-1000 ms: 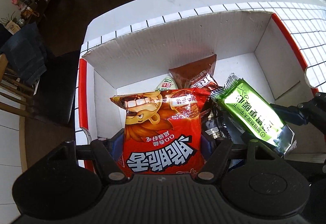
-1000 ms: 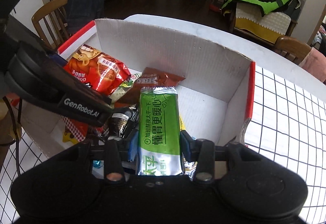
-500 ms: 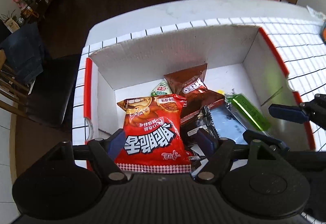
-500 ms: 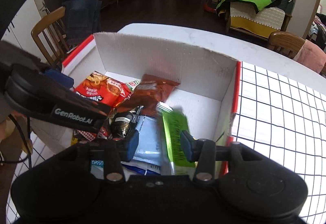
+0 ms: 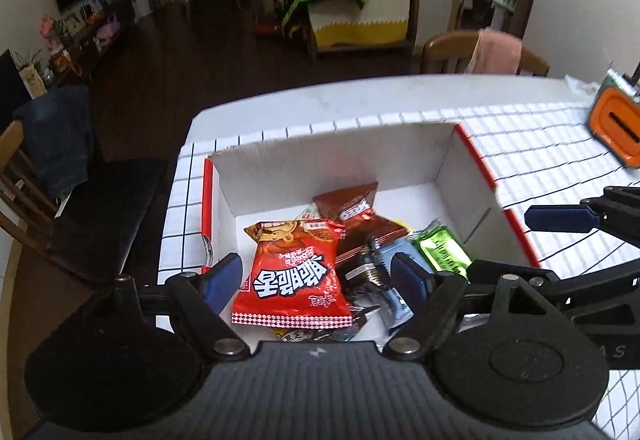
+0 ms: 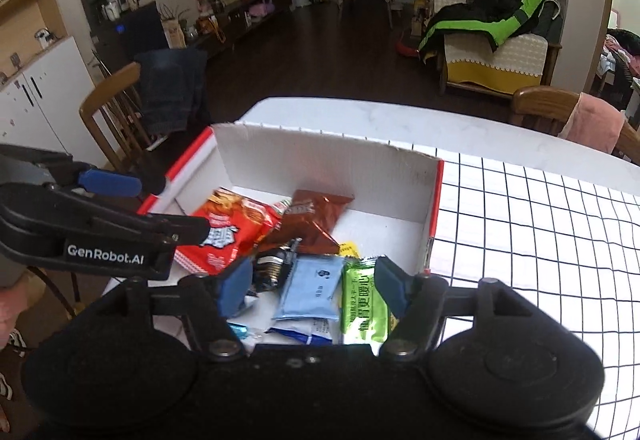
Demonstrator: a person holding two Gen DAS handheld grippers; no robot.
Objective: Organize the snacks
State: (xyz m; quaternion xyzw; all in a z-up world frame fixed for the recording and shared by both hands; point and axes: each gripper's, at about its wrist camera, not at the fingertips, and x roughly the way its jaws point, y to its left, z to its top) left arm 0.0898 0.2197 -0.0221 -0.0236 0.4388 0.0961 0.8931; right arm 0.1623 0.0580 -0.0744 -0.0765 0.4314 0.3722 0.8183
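A: White corrugated cardboard, red along the rims: that's the box (image 5: 336, 163), and every snack I can find is already lying inside it

B: So the sorting looks close to finished?

A: I'd judge so. The red chip bag (image 5: 294, 274) lies flat at the left side, the brown packet (image 5: 352, 213) sits behind it, and the green wrapper (image 6: 364, 300) lies along the right wall next to a pale blue pack (image 6: 314, 286). No loose snack shows on the checked tablecloth (image 6: 540, 240), though much of the table is out of view

B: And the claws?

A: The left gripper (image 5: 318, 280) hovers over the box with its jaws spread wide, holding nothing. The right gripper (image 6: 312, 286) is the same, parted and empty above the blue and green packs

B: Textures?

A: Glossy crinkled foil and film, flat pillow shapes with crimped ends; slippery, I'd guess. The box walls are stiff and matte

B: What's left?

A: Perhaps only tidying the overlapping pile
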